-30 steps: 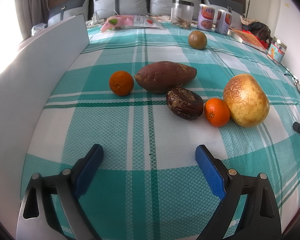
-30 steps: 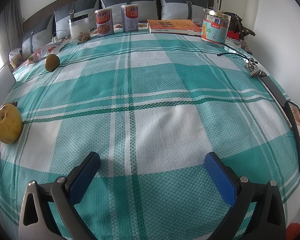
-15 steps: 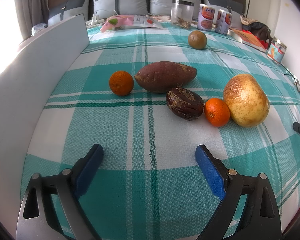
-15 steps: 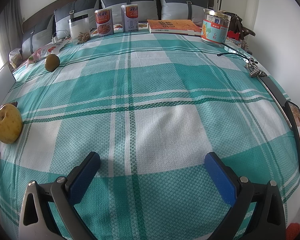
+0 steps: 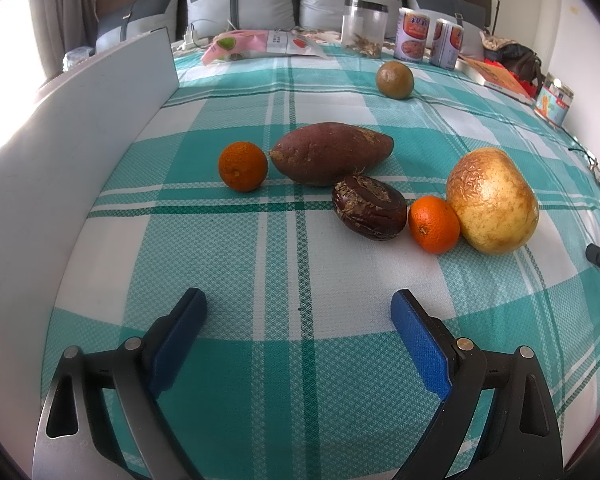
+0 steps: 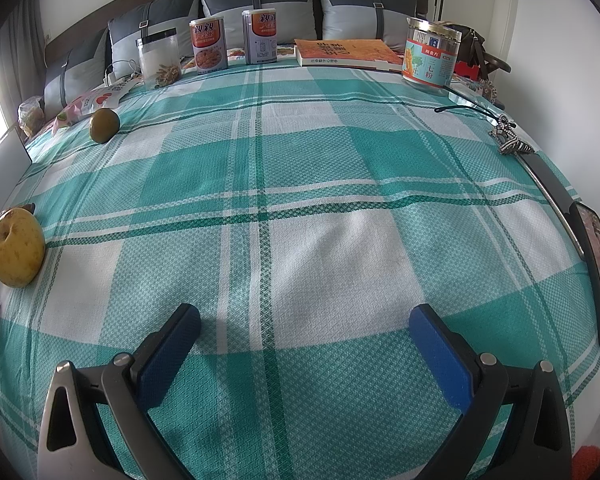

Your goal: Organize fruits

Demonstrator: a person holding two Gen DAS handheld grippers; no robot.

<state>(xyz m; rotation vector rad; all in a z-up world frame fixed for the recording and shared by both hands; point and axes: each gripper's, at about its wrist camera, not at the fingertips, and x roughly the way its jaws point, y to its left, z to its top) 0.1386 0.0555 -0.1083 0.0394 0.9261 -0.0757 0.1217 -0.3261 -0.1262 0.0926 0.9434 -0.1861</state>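
The fruits are spread over a teal-and-white checked bedspread (image 5: 300, 264), and all of them are seen ahead of the left gripper (image 5: 299, 308), whose jaws are spread wide with nothing held between them. Nearest to it lie a dark wrinkled fruit (image 5: 369, 208), a small orange (image 5: 434, 224) just beside that, and a large yellow pear (image 5: 493, 201) touching the orange on its right. Behind these a sweet potato (image 5: 331, 153) is laid with its long axis running left to right across the gripper's line of approach, and a second orange (image 5: 243, 166) sits at its left tip. A greenish round fruit (image 5: 395, 79) is set well apart, farther up the bed.

The right gripper (image 6: 305, 322) is likewise wide open and empty, and only bare cloth is faced by it; the pear (image 6: 16, 253) is seen at the far left edge of its view. The cluster is therefore judged to be nearer the left hand, forward and slightly to its right. No sorting appears to be done yet.
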